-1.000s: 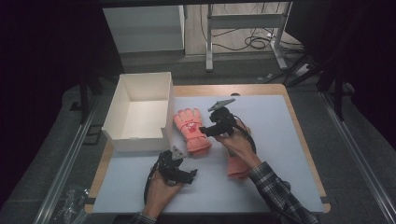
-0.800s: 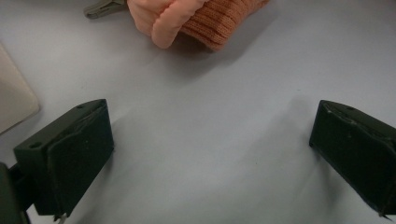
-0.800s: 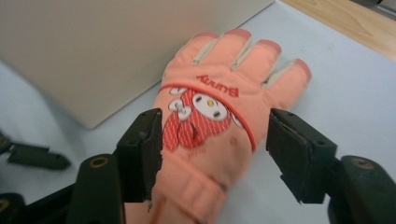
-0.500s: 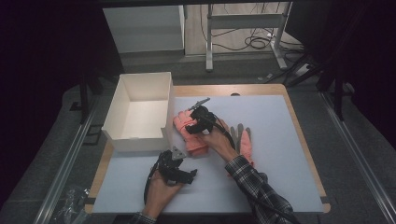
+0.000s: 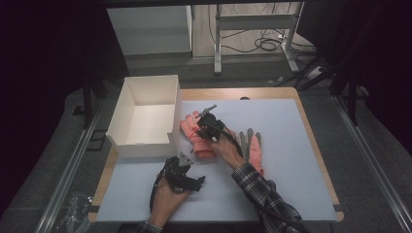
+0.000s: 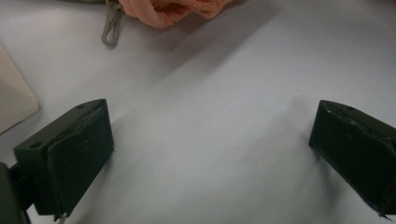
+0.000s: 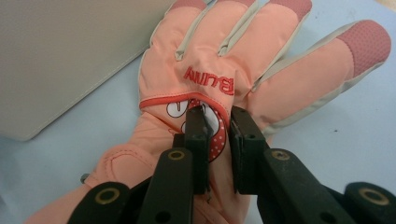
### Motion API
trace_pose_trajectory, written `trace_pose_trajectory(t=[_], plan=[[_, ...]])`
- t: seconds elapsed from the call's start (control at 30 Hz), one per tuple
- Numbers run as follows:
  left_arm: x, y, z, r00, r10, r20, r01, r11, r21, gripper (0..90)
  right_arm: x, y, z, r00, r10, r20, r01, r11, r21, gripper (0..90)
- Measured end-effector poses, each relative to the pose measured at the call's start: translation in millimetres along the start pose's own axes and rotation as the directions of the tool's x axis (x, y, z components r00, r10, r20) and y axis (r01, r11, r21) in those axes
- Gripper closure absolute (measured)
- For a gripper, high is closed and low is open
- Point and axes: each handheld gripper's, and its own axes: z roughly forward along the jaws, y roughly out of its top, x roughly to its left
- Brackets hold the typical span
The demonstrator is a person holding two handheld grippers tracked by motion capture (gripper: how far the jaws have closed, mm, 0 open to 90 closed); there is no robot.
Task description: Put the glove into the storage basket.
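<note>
On white mat, padded peach glove (image 7: 219, 70), pinched by right gripper (image 7: 218, 122)

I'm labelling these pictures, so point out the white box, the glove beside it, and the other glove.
white box (image 5: 127, 143), high view, front wall.
glove beside it (image 7: 212, 49), right gripper view, back of the hand.
other glove (image 5: 253, 145), high view, fingers.

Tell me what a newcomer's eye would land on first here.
First, the orange glove beside the white box, with the right gripper pinching a fold of fabric on its back. Next, a second glove lying just right of that hand, and the left gripper held open over bare mat near the front edge.
</note>
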Motion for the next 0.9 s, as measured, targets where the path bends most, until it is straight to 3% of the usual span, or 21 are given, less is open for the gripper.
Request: trace_pose_trajectory(t=[0.57,0.9], plan=[[-0.1,0.0,0.0,1.0000,-0.001,0.000,0.001,1.0000,0.000,0.0,-4.0,-0.6,-21.1,0.9991,0.019,-0.037,-0.020,0.999,-0.032,79.8],[0.4,0.0,0.1,1.0000,0.005,-0.001,-0.005,1.0000,-0.001,0.0,-11.3,0.2,-51.8,0.9976,0.040,-0.056,-0.046,0.994,-0.095,79.6]])
